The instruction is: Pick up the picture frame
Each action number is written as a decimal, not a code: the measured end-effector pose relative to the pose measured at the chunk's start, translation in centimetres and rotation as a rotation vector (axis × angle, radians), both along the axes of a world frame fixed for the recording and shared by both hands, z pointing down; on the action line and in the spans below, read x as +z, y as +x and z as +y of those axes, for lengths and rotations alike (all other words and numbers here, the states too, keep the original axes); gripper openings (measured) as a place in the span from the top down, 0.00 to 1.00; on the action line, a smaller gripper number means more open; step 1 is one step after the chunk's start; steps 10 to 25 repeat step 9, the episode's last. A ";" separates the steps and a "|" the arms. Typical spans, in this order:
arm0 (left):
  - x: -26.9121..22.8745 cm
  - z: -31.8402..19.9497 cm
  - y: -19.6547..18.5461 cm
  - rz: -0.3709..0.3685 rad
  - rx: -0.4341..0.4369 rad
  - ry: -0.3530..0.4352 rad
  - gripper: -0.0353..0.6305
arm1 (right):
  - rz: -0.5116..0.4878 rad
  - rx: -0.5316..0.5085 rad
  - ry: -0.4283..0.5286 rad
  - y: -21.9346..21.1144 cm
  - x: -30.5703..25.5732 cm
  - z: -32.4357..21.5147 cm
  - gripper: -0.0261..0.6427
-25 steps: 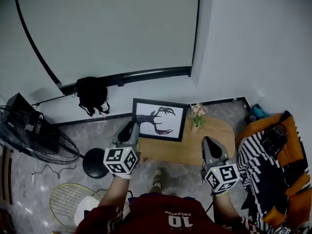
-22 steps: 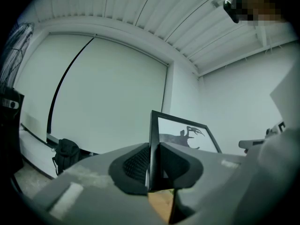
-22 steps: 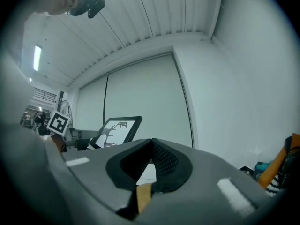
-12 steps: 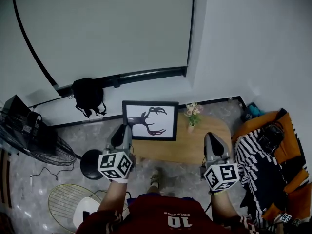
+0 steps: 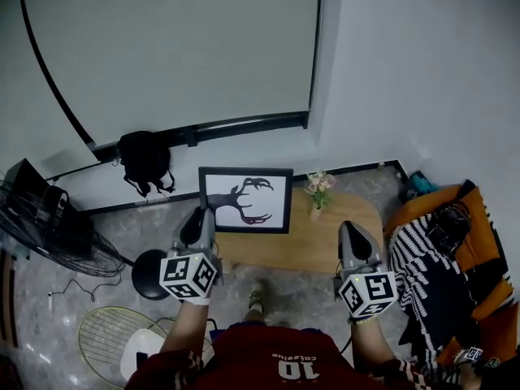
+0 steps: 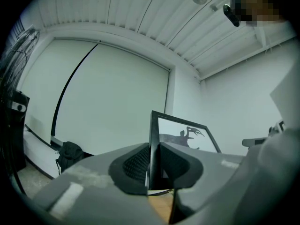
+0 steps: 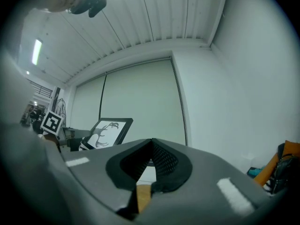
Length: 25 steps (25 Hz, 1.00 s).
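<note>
My left tongs (image 6: 154, 148) clamped on frame (image 5: 245, 200) left edge. Frame: thin black border, white picture, black antlered silhouette. Stands upright at bench (image 5: 325, 246) far-left corner. My right tongs (image 7: 151, 142) pressed together, empty, at bench near edge.

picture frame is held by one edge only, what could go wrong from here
The left gripper pinches only the picture frame at its left edge, so the frame might pivot or slip out of the grip.
The flower vase stands on the wooden table just right of the frame; a swing could topple it.
The right gripper is shut, empty and clear of the frame, so it gives no support.
</note>
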State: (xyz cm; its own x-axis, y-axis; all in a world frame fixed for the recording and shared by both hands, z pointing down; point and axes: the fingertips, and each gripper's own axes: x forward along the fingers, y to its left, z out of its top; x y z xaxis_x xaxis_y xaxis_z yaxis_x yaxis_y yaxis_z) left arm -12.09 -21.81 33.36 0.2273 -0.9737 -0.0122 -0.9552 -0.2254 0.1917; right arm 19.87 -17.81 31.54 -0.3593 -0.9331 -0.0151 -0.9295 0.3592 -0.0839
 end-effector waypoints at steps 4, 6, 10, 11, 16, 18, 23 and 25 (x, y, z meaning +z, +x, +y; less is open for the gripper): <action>0.0 0.3 0.7 -0.022 -0.007 0.006 0.83 | -0.003 0.001 -0.003 1.1 0.4 -0.1 0.97; -0.2 0.5 0.1 -0.031 -0.007 0.008 0.83 | 0.001 0.001 -0.003 0.6 0.2 0.0 0.97; -0.5 0.8 -1.1 -0.046 -0.006 0.008 0.83 | 0.009 -0.003 -0.005 -0.7 -0.2 0.2 0.97; -0.5 0.8 -1.1 -0.046 -0.006 0.008 0.83 | 0.009 -0.003 -0.005 -0.7 -0.2 0.2 0.97; -0.5 0.8 -1.1 -0.046 -0.006 0.008 0.83 | 0.009 -0.003 -0.005 -0.7 -0.2 0.2 0.97; -0.5 0.8 -1.1 -0.046 -0.006 0.008 0.83 | 0.009 -0.003 -0.005 -0.7 -0.2 0.2 0.97; -0.5 0.8 -1.1 -0.046 -0.006 0.008 0.83 | 0.009 -0.003 -0.005 -0.7 -0.2 0.2 0.97; -0.5 0.8 -1.1 -0.046 -0.006 0.008 0.83 | 0.009 -0.003 -0.005 -0.7 -0.2 0.2 0.97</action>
